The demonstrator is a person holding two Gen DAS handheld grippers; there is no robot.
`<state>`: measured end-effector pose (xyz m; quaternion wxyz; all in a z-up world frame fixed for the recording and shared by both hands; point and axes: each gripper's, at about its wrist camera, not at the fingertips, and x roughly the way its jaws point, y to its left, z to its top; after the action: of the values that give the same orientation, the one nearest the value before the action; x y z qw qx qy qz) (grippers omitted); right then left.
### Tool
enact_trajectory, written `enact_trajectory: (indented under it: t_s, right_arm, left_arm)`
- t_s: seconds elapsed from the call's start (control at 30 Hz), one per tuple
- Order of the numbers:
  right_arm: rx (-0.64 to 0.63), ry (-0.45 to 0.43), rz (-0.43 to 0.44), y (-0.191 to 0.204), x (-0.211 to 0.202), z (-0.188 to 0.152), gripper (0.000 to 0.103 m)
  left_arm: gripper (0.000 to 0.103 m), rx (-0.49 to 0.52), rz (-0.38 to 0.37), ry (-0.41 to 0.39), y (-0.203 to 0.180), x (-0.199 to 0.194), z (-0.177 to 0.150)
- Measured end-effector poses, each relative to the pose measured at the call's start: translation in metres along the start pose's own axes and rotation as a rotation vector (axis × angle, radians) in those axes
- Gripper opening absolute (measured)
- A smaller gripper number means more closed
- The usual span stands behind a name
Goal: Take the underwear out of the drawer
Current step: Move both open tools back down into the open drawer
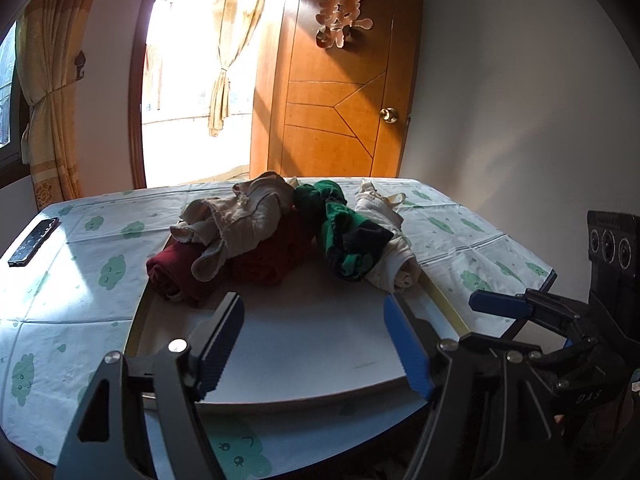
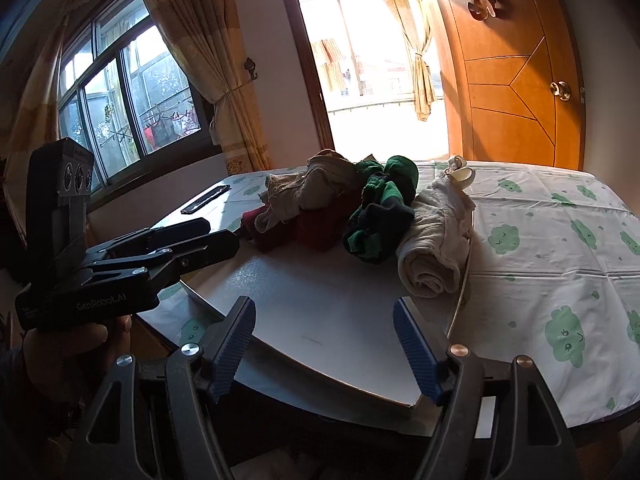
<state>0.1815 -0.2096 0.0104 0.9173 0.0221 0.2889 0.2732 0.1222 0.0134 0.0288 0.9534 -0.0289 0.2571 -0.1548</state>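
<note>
**Underwear heaped at the drawer's far end**

Lying in a loose heap, the underwear [image 1: 280, 232] filled the far end of a shallow white drawer [image 1: 312, 344] set on the bench [image 1: 80, 280]. A cream roll [image 2: 432, 248] sat by the drawer's right rim, its long axis running near to far. A green-and-black piece [image 2: 380, 216] touched it in the middle, and a dark red roll [image 1: 180, 276] lay at the left under a beige garment [image 1: 240, 216]. A dark phone [image 1: 34, 242] lay well apart near the bench's left edge. The drawer's near half was bare. The left gripper [image 1: 316, 344] and right gripper [image 2: 326, 346] hovered over that near edge, jaws wide apart, holding nothing.
</note>
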Motion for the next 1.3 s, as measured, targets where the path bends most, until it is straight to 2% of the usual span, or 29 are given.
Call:
enact_trajectory:
  t_s: [0.27, 0.5, 0.87, 1.03, 1.3]
  right_arm:
    - [-0.016, 0.023, 0.022, 0.005, -0.018, -0.038, 0.074]
    - [-0.044, 0.066, 0.018, 0.012, -0.027, -0.072, 0.074]
    - [-0.069, 0.189, 0.033, 0.012, -0.020, -0.115, 0.074]
    - [-0.112, 0.274, 0.026, 0.014, -0.013, -0.129, 0.074]
    - [-0.206, 0.419, 0.013, 0.024, 0.021, -0.135, 0.074]
  left_arm:
    - [0.074, 0.005, -0.032, 0.016, -0.011, -0.022, -0.041]
    - [0.074, 0.058, -0.026, 0.066, -0.021, -0.033, -0.078]
    - [0.076, 0.051, -0.041, 0.232, -0.018, -0.026, -0.133]
    - [0.076, 0.089, -0.038, 0.366, -0.018, -0.009, -0.152]
    - [0.076, 0.159, -0.079, 0.518, -0.030, 0.011, -0.163]
